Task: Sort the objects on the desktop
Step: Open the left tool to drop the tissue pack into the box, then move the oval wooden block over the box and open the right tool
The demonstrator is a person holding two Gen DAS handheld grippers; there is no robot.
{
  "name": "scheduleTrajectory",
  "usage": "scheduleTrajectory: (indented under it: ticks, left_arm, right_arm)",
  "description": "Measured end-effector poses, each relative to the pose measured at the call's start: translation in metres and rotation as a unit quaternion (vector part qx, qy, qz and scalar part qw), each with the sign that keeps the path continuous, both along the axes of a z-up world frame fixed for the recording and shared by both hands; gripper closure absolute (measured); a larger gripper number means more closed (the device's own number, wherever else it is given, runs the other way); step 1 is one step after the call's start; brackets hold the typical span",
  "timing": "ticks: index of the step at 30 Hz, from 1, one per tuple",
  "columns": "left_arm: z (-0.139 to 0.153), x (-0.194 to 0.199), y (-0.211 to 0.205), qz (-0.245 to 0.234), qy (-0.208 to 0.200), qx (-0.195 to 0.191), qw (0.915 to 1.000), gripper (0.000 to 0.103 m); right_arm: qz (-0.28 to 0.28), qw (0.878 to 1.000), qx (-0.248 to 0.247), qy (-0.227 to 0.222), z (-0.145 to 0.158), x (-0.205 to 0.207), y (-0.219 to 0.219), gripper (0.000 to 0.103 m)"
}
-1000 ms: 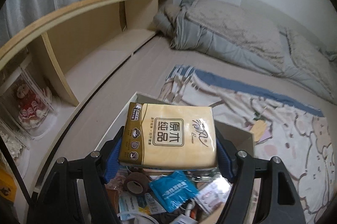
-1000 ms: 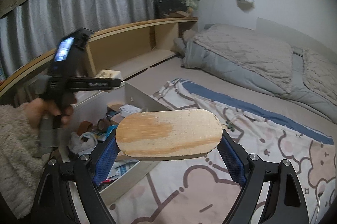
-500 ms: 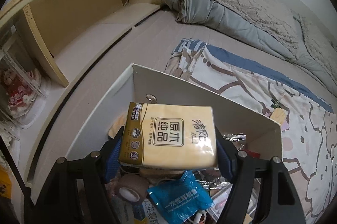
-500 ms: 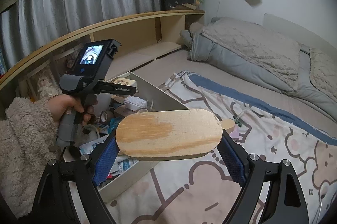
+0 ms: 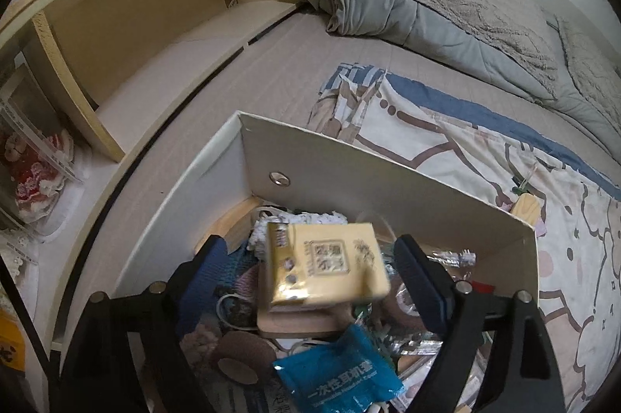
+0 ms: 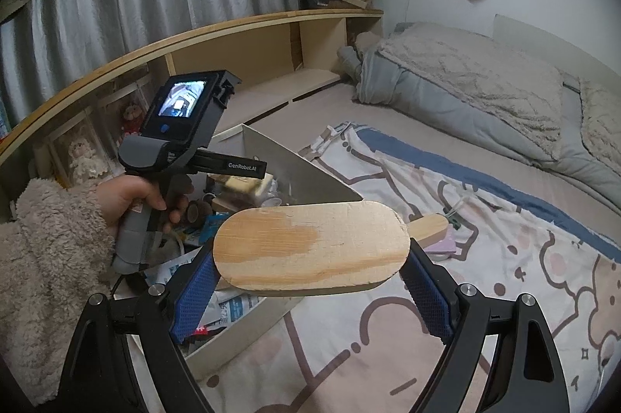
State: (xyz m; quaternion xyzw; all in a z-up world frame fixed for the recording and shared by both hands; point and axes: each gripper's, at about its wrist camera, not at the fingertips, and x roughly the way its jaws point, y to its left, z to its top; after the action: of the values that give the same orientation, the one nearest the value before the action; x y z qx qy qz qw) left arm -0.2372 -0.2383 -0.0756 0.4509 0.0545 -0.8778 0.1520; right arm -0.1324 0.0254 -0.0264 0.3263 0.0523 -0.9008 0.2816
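lying blurred in box point(image 5: 349, 157): yellow tissue pack point(image 5: 324, 265) | left claw point(image 5: 314, 281) wide; right claw point(image 6: 310, 275) gripping wooden board point(image 6: 310, 246)

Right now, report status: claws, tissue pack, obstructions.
Left claw open, tissue pack free between its fingers, blurred, over the box clutter. Right claw shut on wooden board. Nothing blocking the box.

bed point(image 6: 322, 110) | on it: box point(image 5: 349, 172), patterned blanket point(image 6: 485, 257), grey duvet point(image 6: 465, 83)
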Motion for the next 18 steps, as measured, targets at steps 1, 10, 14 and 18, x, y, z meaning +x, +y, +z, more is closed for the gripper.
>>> scheduleTrajectory:
  ticks: [1,10,14,18]
  left_arm:
    - [0.001,0.001,0.000,-0.002,0.002,-0.001,1.0000,0.015]
    - [0.024,0.029,-0.004,-0.026,0.031,-0.010,0.9991,0.015]
    - [0.035,0.044,-0.011,-0.028,0.048,-0.007,0.9984,0.015]
    - [0.044,0.058,-0.019,-0.030,0.063,-0.006,0.9975,0.015]
  right_arm:
    - [0.000,1.000,-0.001,-0.001,-0.001,-0.001,-0.001,0.014]
    - [0.011,1.000,-0.001,-0.013,-0.016,-0.006,-0.023,0.014]
    - [0.020,1.000,-0.002,-0.015,-0.022,-0.008,-0.040,0.014]
    - [0.032,0.999,-0.002,-0.015,-0.025,-0.009,-0.060,0.014]
